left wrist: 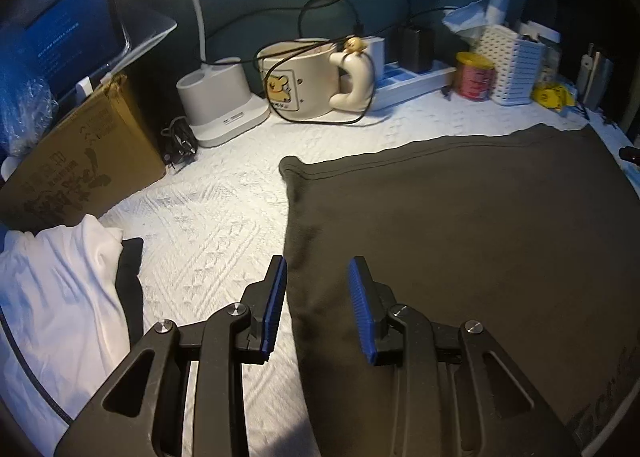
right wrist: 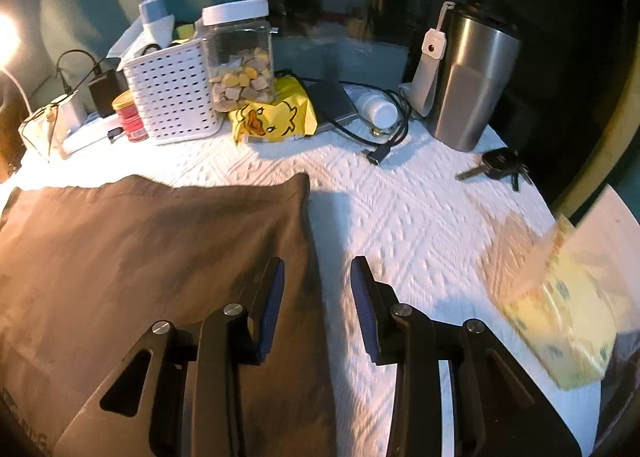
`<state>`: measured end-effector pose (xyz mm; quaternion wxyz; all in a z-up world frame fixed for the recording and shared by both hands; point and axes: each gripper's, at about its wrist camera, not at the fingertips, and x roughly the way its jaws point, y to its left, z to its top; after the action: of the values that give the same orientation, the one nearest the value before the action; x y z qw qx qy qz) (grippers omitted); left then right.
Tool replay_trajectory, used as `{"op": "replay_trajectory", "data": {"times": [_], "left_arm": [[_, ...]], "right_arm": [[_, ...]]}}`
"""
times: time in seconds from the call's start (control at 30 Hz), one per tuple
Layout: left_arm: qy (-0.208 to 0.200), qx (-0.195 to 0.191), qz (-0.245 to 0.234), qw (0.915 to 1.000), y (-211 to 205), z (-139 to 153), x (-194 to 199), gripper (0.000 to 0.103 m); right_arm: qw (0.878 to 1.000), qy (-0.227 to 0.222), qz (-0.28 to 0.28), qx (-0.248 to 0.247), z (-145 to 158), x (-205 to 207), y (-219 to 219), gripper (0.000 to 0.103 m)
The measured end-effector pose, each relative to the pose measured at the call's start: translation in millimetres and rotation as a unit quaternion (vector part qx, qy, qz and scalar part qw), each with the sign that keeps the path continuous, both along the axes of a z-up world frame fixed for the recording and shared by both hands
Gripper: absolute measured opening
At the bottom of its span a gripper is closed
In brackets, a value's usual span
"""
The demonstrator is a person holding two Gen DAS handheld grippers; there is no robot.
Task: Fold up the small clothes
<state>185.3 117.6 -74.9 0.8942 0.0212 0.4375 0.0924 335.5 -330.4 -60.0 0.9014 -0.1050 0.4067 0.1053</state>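
Observation:
A dark brown garment (left wrist: 460, 237) lies flat on the white textured cloth (left wrist: 224, 213). My left gripper (left wrist: 318, 271) is open and straddles the garment's left edge, one blue pad over the white cloth, the other over the fabric. In the right wrist view the same garment (right wrist: 152, 249) fills the left side. My right gripper (right wrist: 318, 271) is open and straddles its right edge. Neither gripper holds anything.
A white and black garment (left wrist: 60, 297) is heaped at the left beside a cardboard box (left wrist: 80, 161). A mug (left wrist: 304, 81), lamp base (left wrist: 220, 101), white basket (right wrist: 172, 93), jar (right wrist: 240, 57), steel tumbler (right wrist: 468, 81), keys (right wrist: 496, 169) and a yellow tissue box (right wrist: 568, 317) ring the cloth.

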Motion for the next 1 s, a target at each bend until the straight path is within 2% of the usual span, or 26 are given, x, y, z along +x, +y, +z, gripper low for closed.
{"op": "replay_trajectory", "data": {"times": [0.13, 0.23, 0.43, 0.83, 0.9, 0.97, 1.0], "left_arm": [[-0.008, -0.011, -0.01, 0.9999, -10.1, 3.5, -15.1, 0.032], [-0.017, -0.026, -0.022, 0.9993, -17.9, 3.3, -26.8, 0.032], [-0.036, -0.04, -0.03, 0.9981, -30.7, 9.4, -48.0, 0.032], [-0.022, -0.088, -0.064, 0.9939, -66.6, 3.6, -77.3, 0.034], [-0.025, -0.089, -0.07, 0.9933, -71.9, 4.6, -82.8, 0.038], [-0.032, -0.09, -0.073, 0.9928, -75.7, 6.3, -88.7, 0.054], [-0.035, -0.09, -0.073, 0.9927, -77.2, 7.3, -91.1, 0.057]], "right_arm": [[1.0, 0.002, 0.0, 0.009, 1.8, -22.9, -2.4, 0.037], [0.999, 0.014, 0.004, 0.036, -0.2, -40.0, -7.4, 0.037], [0.999, 0.021, -0.011, 0.043, -3.6, -75.9, -19.7, 0.037], [0.996, 0.03, -0.044, 0.079, -7.4, -164.2, -51.0, 0.037], [0.995, 0.031, -0.047, 0.08, -8.1, -176.1, -53.2, 0.042], [0.994, 0.036, -0.045, 0.089, -9.6, -189.3, -55.3, 0.05], [0.994, 0.039, -0.045, 0.091, -10.7, -194.3, -55.9, 0.052]]}}
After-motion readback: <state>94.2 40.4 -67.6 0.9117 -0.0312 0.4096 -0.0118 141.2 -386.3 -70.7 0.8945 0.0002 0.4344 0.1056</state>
